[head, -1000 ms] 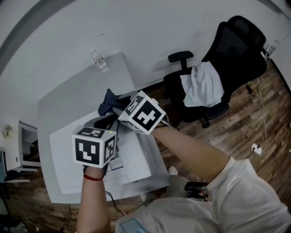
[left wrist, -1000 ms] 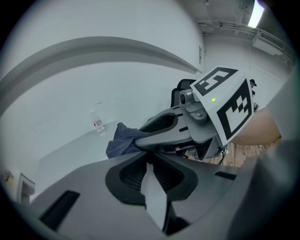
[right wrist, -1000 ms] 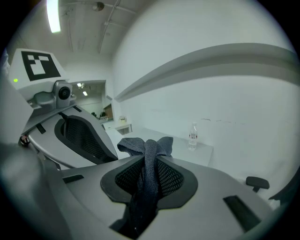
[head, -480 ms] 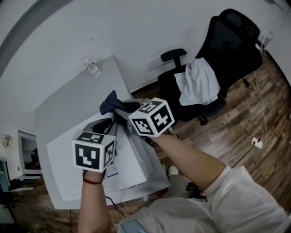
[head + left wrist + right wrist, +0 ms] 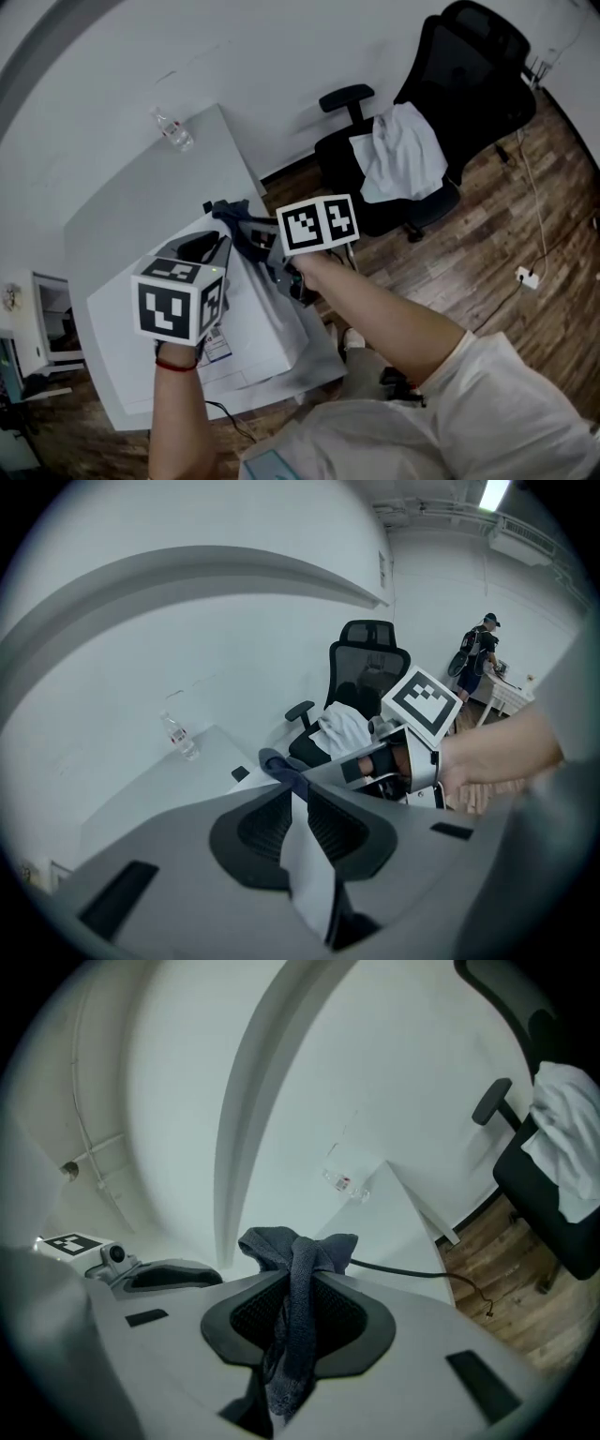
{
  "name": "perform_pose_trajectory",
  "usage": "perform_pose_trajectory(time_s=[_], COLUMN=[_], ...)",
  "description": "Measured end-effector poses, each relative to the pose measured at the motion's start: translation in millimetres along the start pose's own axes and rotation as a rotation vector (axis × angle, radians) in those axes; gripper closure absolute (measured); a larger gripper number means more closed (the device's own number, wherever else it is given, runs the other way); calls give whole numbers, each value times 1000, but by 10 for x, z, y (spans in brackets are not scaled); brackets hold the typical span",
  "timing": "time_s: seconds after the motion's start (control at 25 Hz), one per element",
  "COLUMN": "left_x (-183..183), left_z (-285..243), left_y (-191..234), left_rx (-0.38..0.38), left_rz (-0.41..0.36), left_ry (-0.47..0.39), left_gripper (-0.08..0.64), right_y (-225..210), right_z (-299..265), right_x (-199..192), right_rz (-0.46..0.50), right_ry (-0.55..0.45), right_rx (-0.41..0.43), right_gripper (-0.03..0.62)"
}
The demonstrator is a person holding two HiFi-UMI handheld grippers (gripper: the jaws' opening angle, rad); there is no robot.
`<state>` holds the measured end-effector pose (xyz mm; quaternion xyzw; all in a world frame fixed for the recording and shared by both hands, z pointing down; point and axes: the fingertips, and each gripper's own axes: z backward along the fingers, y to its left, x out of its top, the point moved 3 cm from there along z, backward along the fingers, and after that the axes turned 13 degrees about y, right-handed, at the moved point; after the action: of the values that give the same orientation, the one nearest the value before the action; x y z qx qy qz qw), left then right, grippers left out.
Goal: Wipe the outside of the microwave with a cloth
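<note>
The white microwave [image 5: 267,323] stands on a white table [image 5: 131,216]. My right gripper [image 5: 246,225] is shut on a dark blue cloth [image 5: 230,210] and holds it at the microwave's far top edge. In the right gripper view the cloth [image 5: 298,1260] hangs bunched between the jaws of the right gripper [image 5: 298,1288]. My left gripper [image 5: 223,244] hovers over the microwave top just left of the right one. Its jaws [image 5: 292,799] are shut with nothing gripped. The cloth [image 5: 281,764] shows just beyond them.
A clear water bottle [image 5: 174,131] stands at the table's far side. A black office chair [image 5: 459,103] with a white garment [image 5: 398,155] draped over it stands on the wood floor to the right. A cable [image 5: 412,1274] trails off the table. A person [image 5: 480,658] stands far back.
The right gripper has swung a little to the right and turned its cube, with the cloth still in its jaws at the microwave's far edge. The left gripper has hardly moved.
</note>
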<state>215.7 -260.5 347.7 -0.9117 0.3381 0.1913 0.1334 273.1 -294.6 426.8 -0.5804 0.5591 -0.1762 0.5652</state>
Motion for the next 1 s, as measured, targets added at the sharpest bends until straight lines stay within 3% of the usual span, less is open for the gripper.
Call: perform_pose_trajectory(time_s=[0.24, 1.0], left_x=[-19, -90], left_z=[-69, -73], left_y=[-104, -316], left_rx=[-20, -67], left_rz=[-9, -35], left_ry=[15, 11], left_gripper=[508, 508], right_y=[46, 147], right_z=[-46, 195], right_x=[6, -472], right_rz=[91, 84], right_ry=[124, 164], right_rx=[-6, 56], right_gripper=[500, 502])
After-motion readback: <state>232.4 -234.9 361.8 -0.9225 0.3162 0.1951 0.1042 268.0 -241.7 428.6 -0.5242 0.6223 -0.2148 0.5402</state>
